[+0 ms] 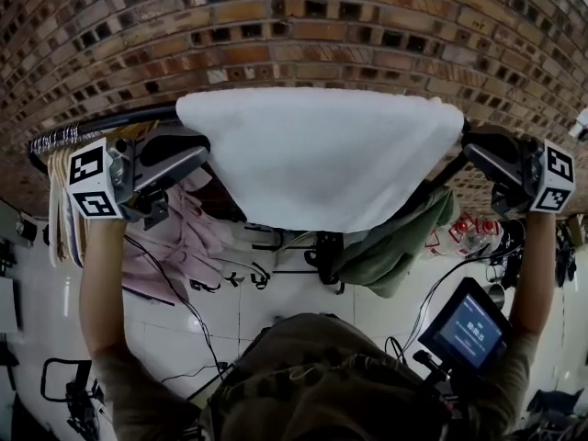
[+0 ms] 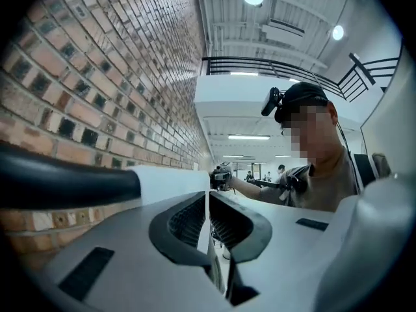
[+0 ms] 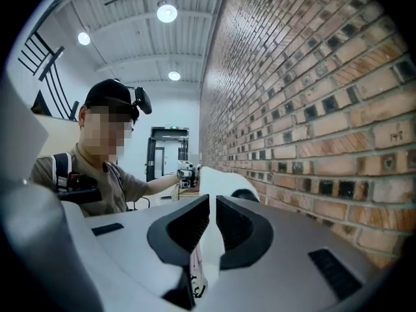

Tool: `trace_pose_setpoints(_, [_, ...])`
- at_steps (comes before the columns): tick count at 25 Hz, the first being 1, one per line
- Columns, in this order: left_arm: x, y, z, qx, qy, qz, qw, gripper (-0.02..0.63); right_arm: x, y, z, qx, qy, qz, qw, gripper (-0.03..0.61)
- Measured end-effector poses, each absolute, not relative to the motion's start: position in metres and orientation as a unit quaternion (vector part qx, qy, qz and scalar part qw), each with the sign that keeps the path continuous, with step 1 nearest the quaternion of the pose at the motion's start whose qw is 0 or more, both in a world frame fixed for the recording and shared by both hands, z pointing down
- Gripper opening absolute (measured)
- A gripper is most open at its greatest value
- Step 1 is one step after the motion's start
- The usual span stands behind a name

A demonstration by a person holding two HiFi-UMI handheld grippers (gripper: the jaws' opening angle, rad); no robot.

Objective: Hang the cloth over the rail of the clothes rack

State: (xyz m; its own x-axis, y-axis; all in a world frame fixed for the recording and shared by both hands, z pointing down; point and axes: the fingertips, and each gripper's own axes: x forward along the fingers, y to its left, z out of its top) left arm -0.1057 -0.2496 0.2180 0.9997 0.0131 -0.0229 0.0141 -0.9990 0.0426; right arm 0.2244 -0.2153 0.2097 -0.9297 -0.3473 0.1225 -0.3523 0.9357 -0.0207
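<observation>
Left gripper view, jaws: the left gripper (image 2: 208, 203) is clenched on a thin white edge of the cloth (image 2: 170, 182), pads tight on the fabric so this end cannot slip
Right gripper view, jaws: the right gripper (image 3: 212, 208) is pinched on the opposite edge, with a sliver of white caught between its pads
Hold: in the head view the grippers sit at 9 and 3 o'clock of the cloth, one on each end; this pulls it wide and flat so it can lie without bunching
Cloth: draped over the rail (image 1: 119, 119), its fold along the top at 12 o'clock and the near half hanging toward 6 o'clock
Rail: dark and running side to side close to the brick wall (image 1: 294, 26); it is bare at 9 o'clock of the cloth, out to a cluster of hangers (image 1: 57, 141)
Neighbours: a pink garment (image 1: 184, 232) hangs at 7 o'clock and a green garment (image 1: 395, 246) at 5 o'clock, so the cloth goes in the gap between them
Stage: judged nearly done; letting go of both ends appears to be what remains
</observation>
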Motion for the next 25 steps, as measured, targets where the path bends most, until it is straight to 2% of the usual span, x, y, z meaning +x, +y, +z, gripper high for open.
trace_pose_setpoints(1, [-0.106, -0.25, 0.223, 1.0, 0.008, -0.008, 0.028, 0.005, 0.226, -0.216, 0.215, 0.184, -0.981, 0.024, 0.059, 0.009])
trace_pose_setpoints(4, [-0.107, -0.251, 0.238, 0.999, 0.012, -0.003, 0.048, 0.026, 0.23, -0.213, 0.225, 0.193, -0.979, 0.031, 0.059, 0.094])
trace_pose_setpoints(5, [-0.108, -0.253, 0.242, 0.999, 0.011, -0.001, 0.053, 0.041, 0.231, -0.213, 0.226, 0.195, -0.978, 0.034, 0.059, 0.094])
trace_pose_setpoints(20, [-0.112, -0.281, 0.261, 0.996, 0.005, -0.006, 0.092, 0.043, 0.223, -0.225, 0.234, 0.286, -0.952, 0.091, 0.062, 0.094])
trace_pose_setpoints(22, [-0.11, -0.281, 0.264, 0.996, 0.008, -0.004, 0.092, 0.101, 0.226, -0.227, 0.235, 0.305, -0.946, 0.097, 0.051, 0.094])
trace_pose_setpoints(25, [-0.107, -0.281, 0.264, 0.996, 0.011, -0.009, 0.09, 0.103, 0.225, -0.23, 0.237, 0.324, -0.94, 0.098, 0.039, 0.094])
